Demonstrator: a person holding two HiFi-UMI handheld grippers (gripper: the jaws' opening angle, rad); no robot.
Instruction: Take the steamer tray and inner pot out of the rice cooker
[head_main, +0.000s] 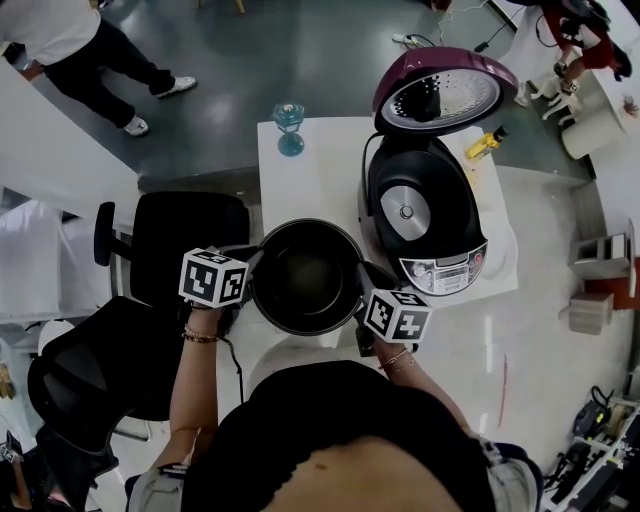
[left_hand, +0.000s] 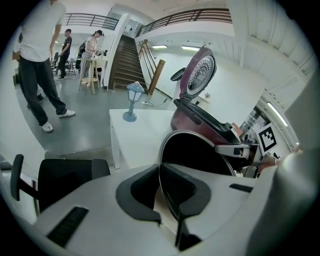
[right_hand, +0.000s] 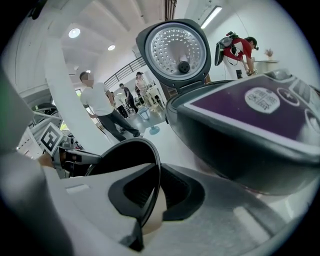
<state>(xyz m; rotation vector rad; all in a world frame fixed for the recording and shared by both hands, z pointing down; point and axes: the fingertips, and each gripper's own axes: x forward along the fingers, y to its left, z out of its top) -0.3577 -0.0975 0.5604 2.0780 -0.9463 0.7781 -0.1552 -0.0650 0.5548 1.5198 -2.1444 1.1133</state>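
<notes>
Inner pot (head_main: 305, 275) is hanging between the two tools, which are closing on its thin rim from opposite sides. The left tool (head_main: 254, 274) is pinching the left edge and the right tool (head_main: 362, 288) is pinching the right edge. In the left gripper view the rim is running straight through the closed left tool (left_hand: 162, 181), and the right gripper view is showing the same for the right tool (right_hand: 154, 181). So the line between the two grips is crossing the open mouth of the pot, and both hands are equally near to it. The pot is already outside the rice cooker (head_main: 425, 215), just beside it on its left and nearer to the person, over the near edge of the tabletop (head_main: 310, 170). Free tabletop is lying just behind the pot, so I am judging that a set-down is needing only a short push forward. I cannot tell whether the bottom of the pot is touching anything. The steamer tray is not showing in any view.
</notes>
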